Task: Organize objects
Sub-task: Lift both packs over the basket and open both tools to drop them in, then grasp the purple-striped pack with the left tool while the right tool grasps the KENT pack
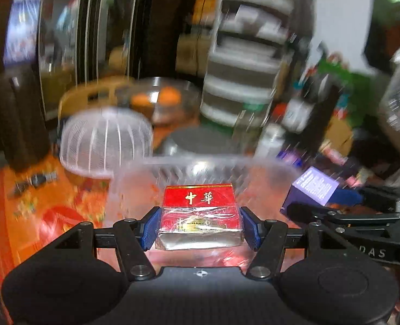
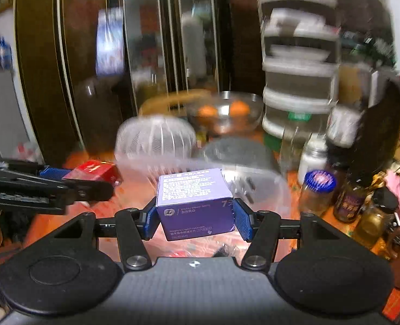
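Observation:
My left gripper [image 1: 199, 227] is shut on a red cigarette pack [image 1: 198, 208] with gold characters, wrapped in clear film, held above a clear plastic basket [image 1: 173, 168]. My right gripper [image 2: 195, 219] is shut on a purple box [image 2: 194, 203] with white print, held over the same clear basket [image 2: 267, 189]. Each gripper shows in the other's view: the right one with the purple box [image 1: 312, 187] at the right of the left wrist view, the left one with the red pack [image 2: 94, 172] at the left of the right wrist view.
An orange patterned table [image 1: 37, 211] holds a white mesh food cover [image 1: 105, 143], a glass bowl with orange fruit [image 2: 224, 113], a grey lid [image 2: 235, 150], jars and bottles [image 2: 318, 189] at the right, and stacked drawers [image 2: 297, 62] behind. A dark cabinet [image 2: 91, 54] stands at the back.

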### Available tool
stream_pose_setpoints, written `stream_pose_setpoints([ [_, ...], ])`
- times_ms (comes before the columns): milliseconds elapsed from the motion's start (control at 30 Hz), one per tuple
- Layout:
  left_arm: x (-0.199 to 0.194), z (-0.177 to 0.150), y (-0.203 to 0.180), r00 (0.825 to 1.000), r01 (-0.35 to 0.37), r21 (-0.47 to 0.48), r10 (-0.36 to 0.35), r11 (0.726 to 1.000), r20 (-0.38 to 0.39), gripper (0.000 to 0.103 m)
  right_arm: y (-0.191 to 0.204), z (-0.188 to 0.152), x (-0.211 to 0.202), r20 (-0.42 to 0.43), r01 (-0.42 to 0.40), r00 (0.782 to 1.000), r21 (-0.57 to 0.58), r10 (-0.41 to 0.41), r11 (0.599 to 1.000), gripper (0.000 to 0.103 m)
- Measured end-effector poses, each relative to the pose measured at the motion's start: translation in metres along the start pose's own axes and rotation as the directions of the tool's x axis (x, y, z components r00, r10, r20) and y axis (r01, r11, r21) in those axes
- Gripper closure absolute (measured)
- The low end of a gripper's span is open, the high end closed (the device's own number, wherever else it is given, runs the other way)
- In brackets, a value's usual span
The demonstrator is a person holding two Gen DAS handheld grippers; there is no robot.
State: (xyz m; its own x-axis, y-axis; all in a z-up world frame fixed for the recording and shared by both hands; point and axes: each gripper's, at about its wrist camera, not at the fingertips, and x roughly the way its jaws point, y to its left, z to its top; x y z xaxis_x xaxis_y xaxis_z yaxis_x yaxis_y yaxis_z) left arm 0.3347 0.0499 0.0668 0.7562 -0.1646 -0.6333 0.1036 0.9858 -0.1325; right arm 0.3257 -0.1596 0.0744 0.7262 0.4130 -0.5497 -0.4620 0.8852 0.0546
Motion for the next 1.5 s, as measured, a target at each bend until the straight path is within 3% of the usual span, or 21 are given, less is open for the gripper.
stream_pose_setpoints([
  [167, 0.032, -0.006, 0.013, 0.997, -0.024, -0.056, 0.020, 0.998, -0.071, 0.038, -0.007, -0.009, 0.042, -0.138, 0.014, 0.990, -0.008, -0.015, 1.000, 0.044],
  [433, 0.042, -0.015, 0.013, 0.997, -0.041, -0.040, 0.038, 0.998, -0.067, 0.038, -0.008, -0.018, 0.049, -0.162, 0.019, 0.987, -0.014, -0.021, 1.000, 0.041],
  [533, 0.039, -0.017, 0.012, 0.998, -0.041, -0.034, 0.040, 0.999, -0.037, 0.021, -0.010, -0.020, 0.048, -0.151, 0.018, 0.988, -0.009, -0.019, 1.000, 0.033],
  [600, 0.035, -0.019, 0.010, 0.999, -0.042, -0.026, 0.042, 0.999, -0.009, 0.020, -0.010, -0.019, 0.043, -0.122, 0.030, 0.992, -0.011, -0.031, 0.999, 0.018],
  [767, -0.010, -0.033, 0.006, 0.990, -0.034, -0.017, 0.036, 0.999, 0.137, 0.016, -0.011, -0.020, 0.007, 0.003, 0.036, 0.999, -0.003, -0.036, 0.999, 0.011],
  [833, -0.041, -0.051, 0.005, 0.976, -0.010, -0.008, 0.012, 1.000, 0.217, 0.004, -0.009, -0.029, -0.022, 0.090, 0.034, 0.995, -0.011, -0.033, 0.999, 0.001],
  [933, -0.074, -0.095, 0.009, 0.960, -0.018, 0.008, 0.015, 1.000, 0.280, 0.001, -0.008, -0.058, -0.064, 0.184, 0.022, 0.983, 0.014, -0.025, 1.000, 0.000],
  [1133, -0.061, -0.171, 0.016, 0.972, -0.126, 0.000, 0.124, 0.992, 0.198, 0.001, -0.003, -0.158, -0.092, 0.217, -0.039, 0.976, 0.163, 0.003, 0.986, 0.000],
  [1233, -0.045, -0.186, 0.018, 0.985, -0.104, -0.009, 0.104, 0.995, 0.137, 0.004, 0.006, -0.195, -0.089, 0.203, -0.031, 0.979, 0.201, -0.011, 0.979, 0.000],
  [1333, -0.033, -0.186, 0.014, 0.987, -0.125, 0.018, 0.122, 0.992, 0.104, 0.008, 0.013, -0.215, -0.089, 0.199, -0.041, 0.980, 0.219, -0.003, 0.975, 0.000],
  [1500, -0.017, -0.181, 0.007, 0.985, -0.158, 0.054, 0.153, 0.986, 0.084, 0.015, 0.022, -0.216, -0.088, 0.198, -0.043, 0.980, 0.147, 0.013, 0.988, 0.000],
])
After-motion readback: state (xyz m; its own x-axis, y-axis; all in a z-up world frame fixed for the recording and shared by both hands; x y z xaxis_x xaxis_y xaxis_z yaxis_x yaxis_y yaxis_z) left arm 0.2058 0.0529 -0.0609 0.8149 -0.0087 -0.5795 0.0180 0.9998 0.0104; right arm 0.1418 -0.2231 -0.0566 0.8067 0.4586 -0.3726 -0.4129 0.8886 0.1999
